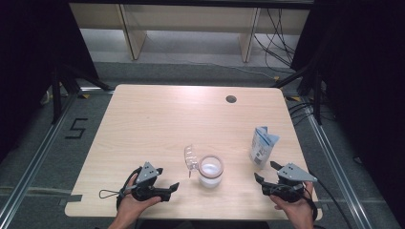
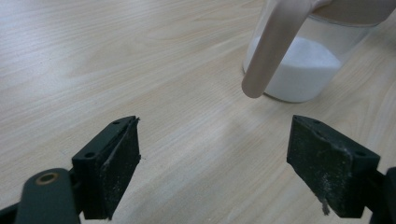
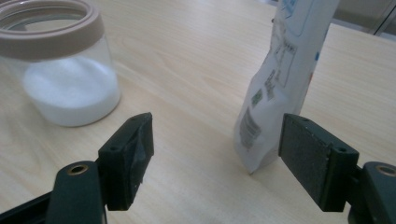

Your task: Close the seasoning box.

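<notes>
1. Jaws of the right gripper [image 3: 217, 156] stand wide, empty; the upright white printed paper pouch [image 3: 280, 79] stands just ahead, toward the right jaw, untouched.
2. The left gripper [image 2: 212, 158] gapes wide; the clear glass jar of white powder [image 2: 308, 60] stands ahead.

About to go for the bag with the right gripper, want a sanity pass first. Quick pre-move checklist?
1. Right gripper jaws open and empty: ok.
2. Bag standing upright on the table: ok.
3. Bag lined up between the right jaws: not ok, in the right gripper view it sits close to the right-hand jaw, off centre.
4. Jar open, its lid swung up at its left side: ok.
5. Left gripper open, empty, short of the jar: ok.
6. Bag top open or sealed: cannot tell.
</notes>
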The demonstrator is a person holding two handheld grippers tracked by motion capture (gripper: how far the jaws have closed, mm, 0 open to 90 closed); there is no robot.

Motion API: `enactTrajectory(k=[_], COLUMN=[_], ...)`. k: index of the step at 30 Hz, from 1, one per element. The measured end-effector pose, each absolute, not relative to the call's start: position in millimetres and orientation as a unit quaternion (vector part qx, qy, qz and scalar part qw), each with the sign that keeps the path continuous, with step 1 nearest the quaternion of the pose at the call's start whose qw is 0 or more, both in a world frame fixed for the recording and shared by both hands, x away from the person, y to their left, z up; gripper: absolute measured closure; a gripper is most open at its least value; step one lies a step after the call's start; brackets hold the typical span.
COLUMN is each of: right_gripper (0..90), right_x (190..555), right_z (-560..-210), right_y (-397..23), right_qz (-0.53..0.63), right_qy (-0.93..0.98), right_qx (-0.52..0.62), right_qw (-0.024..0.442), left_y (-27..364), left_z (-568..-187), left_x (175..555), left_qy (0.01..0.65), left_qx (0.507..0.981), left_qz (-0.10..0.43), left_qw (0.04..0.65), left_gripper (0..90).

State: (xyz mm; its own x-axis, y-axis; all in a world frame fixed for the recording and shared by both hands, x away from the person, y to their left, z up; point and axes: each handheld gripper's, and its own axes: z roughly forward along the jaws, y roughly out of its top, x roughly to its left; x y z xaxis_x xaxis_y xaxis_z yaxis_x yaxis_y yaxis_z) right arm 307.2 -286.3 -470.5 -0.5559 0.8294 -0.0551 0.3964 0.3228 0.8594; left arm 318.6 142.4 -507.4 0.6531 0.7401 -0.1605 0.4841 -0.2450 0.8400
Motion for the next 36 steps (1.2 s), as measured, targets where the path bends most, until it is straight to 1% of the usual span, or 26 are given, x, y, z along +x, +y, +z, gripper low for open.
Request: enactTrajectory(k=[1,2,3,4,7,12,13,15,17,19,21,22,23,26,28,29,30,32,33,34,35,36], right_gripper=[27.3,27.3,27.2,27.3,27.3,27.3,27.3,27.5,27.6,27.7,28.1,28.1,28.3,28.4,28.7,28.8,29.5,29.7,29.8,30.0,30.5,30.5], right_x=[306.7,306.4,303.3,305.9,306.3,306.3,304.9,301.8,300.7,301.4,300.0,300.0,300.0,298.4,297.0,296.7,296.5,293.3,294.5,293.6,293.1,293.1], right_z=[-471.5,-472.2,-472.3,-474.0,-474.5,-475.3,-475.0,-474.8,-474.4,-474.1,-473.8,-473.8,-473.9,-473.9,-473.7,-473.8,-474.0,-473.4,-473.2,-473.2,-473.1,-473.1], right_y=[-285.3,-285.7,-283.8,-285.8,-286.0,-286.0,-287.2,-287.0,-286.8,-288.8,-290.0,-290.0,-290.3,-289.2,-289.3,-289.2,-288.7,-286.6,-287.8,-286.8,-286.3,-286.3], right_qz=[0.431,0.424,0.419,0.416,0.42,0.415,0.412,0.411,0.414,0.416,0.413,0.413,0.418,0.417,0.415,0.414,0.418,0.416,0.416,0.417,0.417,0.417], right_qy=[0.772,0.777,0.774,0.781,0.783,0.788,0.784,0.78,0.777,0.78,0.779,0.779,0.778,0.778,0.778,0.779,0.78,0.775,0.776,0.776,0.778,0.778], right_qx=[0.398,0.393,0.411,0.396,0.393,0.386,0.39,0.407,0.411,0.401,0.403,0.403,0.399,0.403,0.405,0.403,0.4,0.414,0.403,0.409,0.406,0.406], right_qw=[0.244,0.249,0.236,0.243,0.235,0.241,0.251,0.237,0.236,0.24,0.244,0.244,0.248,0.242,0.242,0.243,0.239,0.234,0.249,0.239,0.238,0.238], left_y=[143.7,144.3,144.1,144.9,144.6,144.7,145.5,146.9,147.3,147.3,147.1,145.3,143.4,142.2,139.5,139.7,138.9,138.8,138.1,137.7,137.3,137.3], left_z=[-507.1,-507.2,-507.7,-508.1,-508.1,-508.2,-507.5,-507.1,-506.8,-506.3,-503.7,-502.8,-499.6,-495.9,-493.0,-490.5,-489.0,-484.9,-483.2,-481.8,-478.4,-478.4], left_x=[319.1,319.6,319.3,319.8,318.9,319.5,319.7,319.7,320.1,320.4,321.1,320.8,320.7,320.7,320.7,320.6,320.3,319.7,319.3,319.2,319.5,319.5], left_qy=[0.389,0.387,0.395,0.397,0.399,0.401,0.399,0.402,0.401,0.413,0.403,0.406,0.402,0.392,0.391,0.383,0.382,0.37,0.367,0.363,0.353,0.353], left_qx=[0.782,0.783,0.779,0.777,0.777,0.774,0.775,0.775,0.773,0.764,0.77,0.766,0.762,0.761,0.754,0.759,0.757,0.758,0.755,0.755,0.757,0.757], left_qz=[0.14,0.14,0.136,0.137,0.139,0.142,0.147,0.144,0.145,0.128,0.131,0.129,0.127,0.132,0.135,0.137,0.134,0.142,0.145,0.143,0.152,0.152], left_qw=[0.467,0.467,0.468,0.468,0.468,0.469,0.467,0.466,0.469,0.479,0.478,0.482,0.491,0.499,0.51,0.509,0.514,0.518,0.523,0.527,0.529,0.529], left_gripper=[16.7,16.7,16.7,16.7,16.7,16.7,16.7,16.7,16.7,18.9,22.1,22.1,26.4,34.0,38.1,38.1,42.8,48.3,48.3,50.8,58.5,62.2])
